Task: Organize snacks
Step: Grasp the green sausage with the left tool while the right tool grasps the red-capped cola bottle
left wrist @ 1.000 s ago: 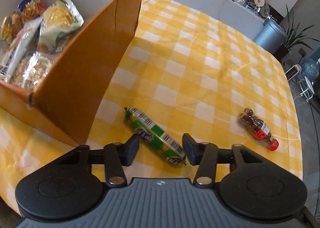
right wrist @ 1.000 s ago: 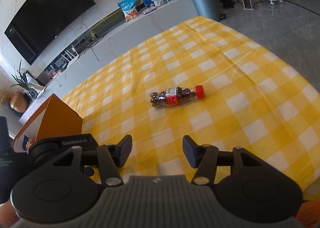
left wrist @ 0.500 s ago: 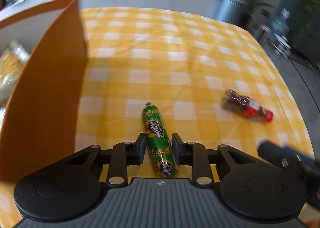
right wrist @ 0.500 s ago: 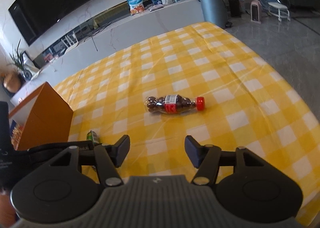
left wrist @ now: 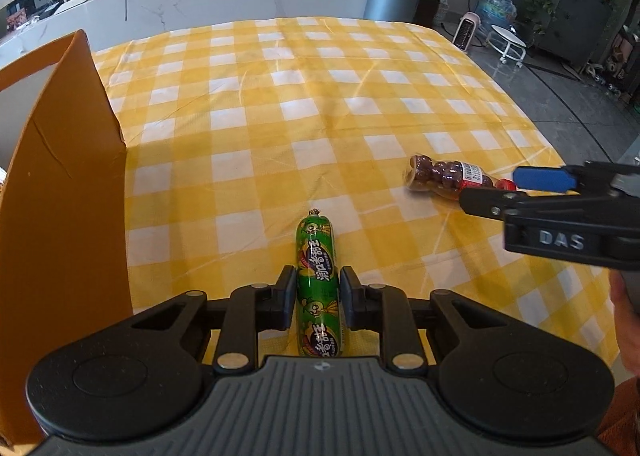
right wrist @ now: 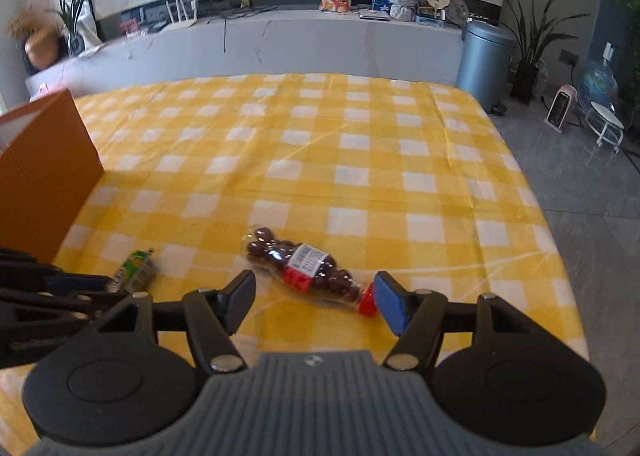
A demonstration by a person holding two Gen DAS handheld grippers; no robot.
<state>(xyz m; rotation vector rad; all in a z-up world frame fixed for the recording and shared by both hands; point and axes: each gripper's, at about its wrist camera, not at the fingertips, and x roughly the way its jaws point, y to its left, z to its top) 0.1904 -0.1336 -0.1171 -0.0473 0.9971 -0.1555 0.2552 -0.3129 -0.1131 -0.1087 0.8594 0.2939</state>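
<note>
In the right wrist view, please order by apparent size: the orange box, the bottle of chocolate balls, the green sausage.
1. orange box, largest, though cut off by the frame edge.
2. bottle of chocolate balls.
3. green sausage, smallest, but the left gripper hides part of it, so its place is unsure.

Yellow-white checked tablecloth (left wrist: 304,104), orange box (left wrist: 60,192)
</note>
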